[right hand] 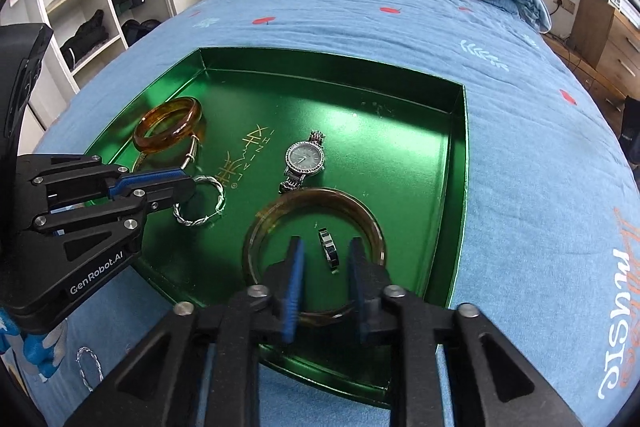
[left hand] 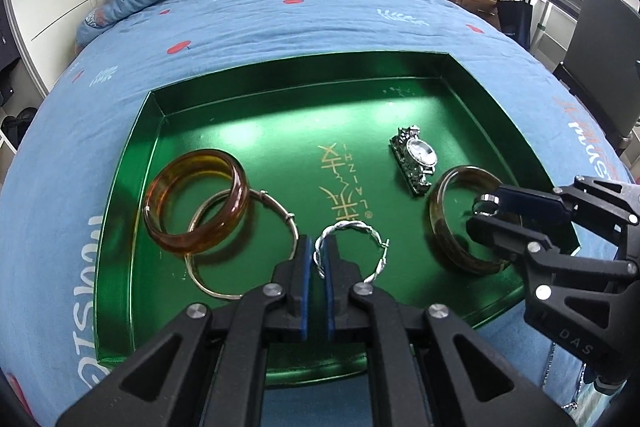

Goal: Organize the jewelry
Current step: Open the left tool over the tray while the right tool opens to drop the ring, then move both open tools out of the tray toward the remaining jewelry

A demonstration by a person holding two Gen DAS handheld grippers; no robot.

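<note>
On the blue bed (left hand: 280, 27) lies a green tray (left hand: 280, 99); the left gripper (left hand: 319, 259) has its fingers pinched on a twisted silver bangle (left hand: 374, 227) at the tray's near edge; the right gripper (right hand: 325, 259) stands open astride a small upright ring (right hand: 329, 247) inside a brown bangle (right hand: 372, 219); a wristwatch (right hand: 305, 159) lies beyond.

Glossy green metal tray (left hand: 152, 131), matt cotton bedsheet (left hand: 280, 27)

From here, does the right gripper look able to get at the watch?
Probably yes. The right gripper stands open around a small ring inside the dark bangle; the watch lies just beyond that bangle's rim, uncovered, with bare tray around it.
</note>
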